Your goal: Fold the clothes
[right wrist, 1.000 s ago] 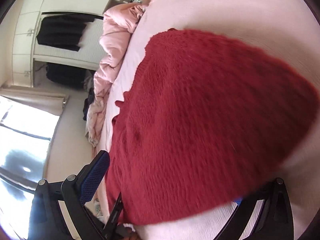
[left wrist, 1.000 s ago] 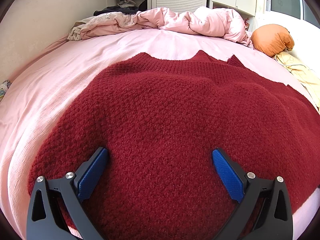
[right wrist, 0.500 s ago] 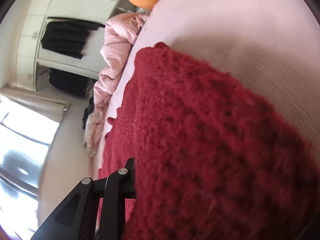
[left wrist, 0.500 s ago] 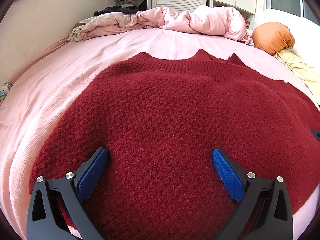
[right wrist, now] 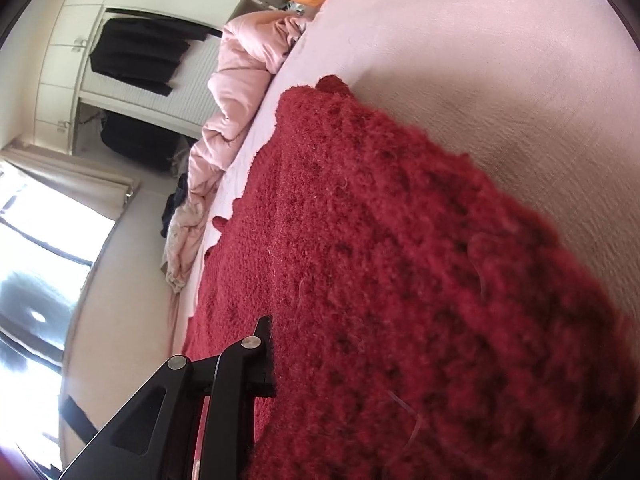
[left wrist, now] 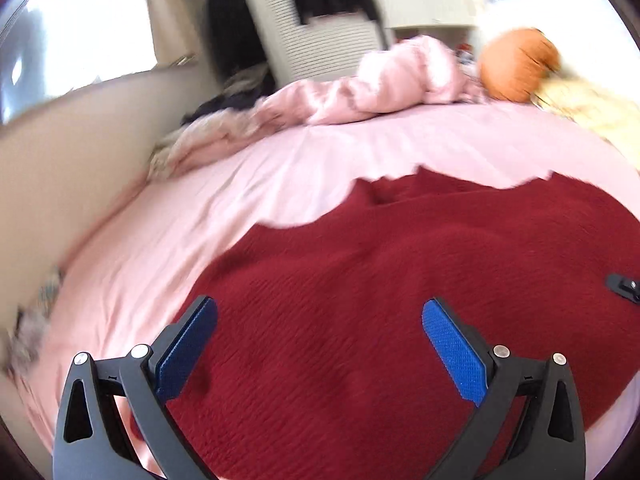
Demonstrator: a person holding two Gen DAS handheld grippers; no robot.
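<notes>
**Red sweater flat on the bed, one edge pinched**

On the pink sheet: red sweater, chunky knit, spread out flat and filling most of the near half of the bed. Far edge wavy against the sheet. Left wrist view blurred, so no finer detail of the knit from there.

Left gripper: spread wide, nothing between the jaws. Blue pads facing each other just above the near part of the sweater; contact with the knit impossible to judge. Holds nothing.

Right gripper: turned on its side at the sweater's edge and clamped on the knit. Only one black finger showing, drawn in toward the middle and pressed against a thick raised fold of the fabric. Other finger hidden behind that fold. From the left wrist view, just a small black tip of it, lying at the sweater's right-hand side.

Further up the bed, well apart from the sweater: bunched pink duvet along the far edge, orange cushion at the far right corner, pale yellow cloth just beside the cushion. Beyond the bed: white wardrobe with dark garments hanging in front, and a bright window with a curtain.
</notes>
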